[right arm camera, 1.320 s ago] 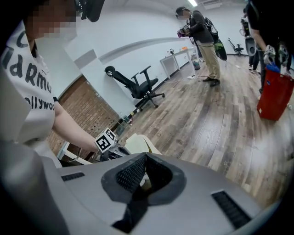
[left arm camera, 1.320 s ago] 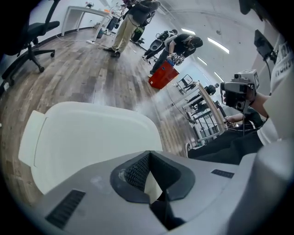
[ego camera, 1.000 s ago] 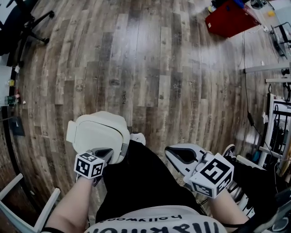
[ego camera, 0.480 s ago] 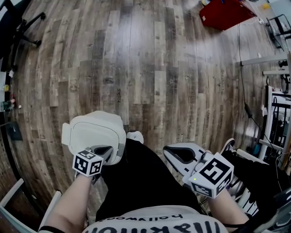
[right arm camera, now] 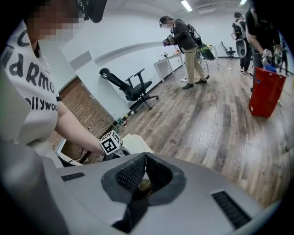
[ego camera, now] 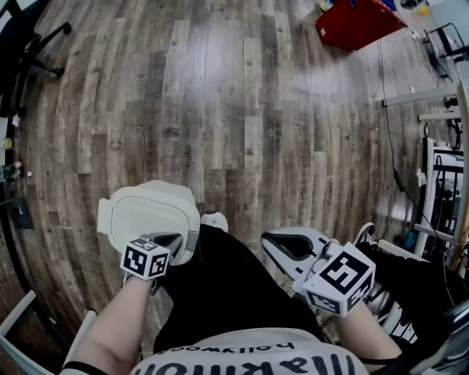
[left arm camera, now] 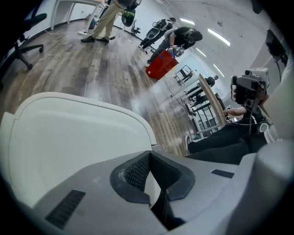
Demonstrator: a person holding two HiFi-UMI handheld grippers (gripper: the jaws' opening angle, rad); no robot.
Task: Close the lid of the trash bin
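The cream-white trash bin (ego camera: pixel 150 214) stands on the wood floor by my left knee, its lid (left arm camera: pixel 69 137) lying flat and down. My left gripper (ego camera: pixel 176 239) hovers at the lid's near right edge, jaws shut with nothing between them; whether it touches the lid I cannot tell. In the left gripper view the left gripper (left arm camera: pixel 149 154) has the lid filling the left half. My right gripper (ego camera: pixel 267 239) is held over my lap, apart from the bin, and is also shut and empty. From the right gripper view the right gripper (right arm camera: pixel 146 156) faces the bin (right arm camera: pixel 134 143).
A red container (ego camera: pixel 355 22) stands far off on the floor with a cable (ego camera: pixel 388 124) running from it. An office chair (ego camera: pixel 29 33) is at far left, metal racks (ego camera: pixel 443 190) at right, a white frame (ego camera: pixel 26 315) near left. People (right arm camera: pixel 183 43) stand in the distance.
The head view has drifted slightly, so the bin and floor sit a little differently in frame. Both grippers keep their places and stay shut; the lid stays down.
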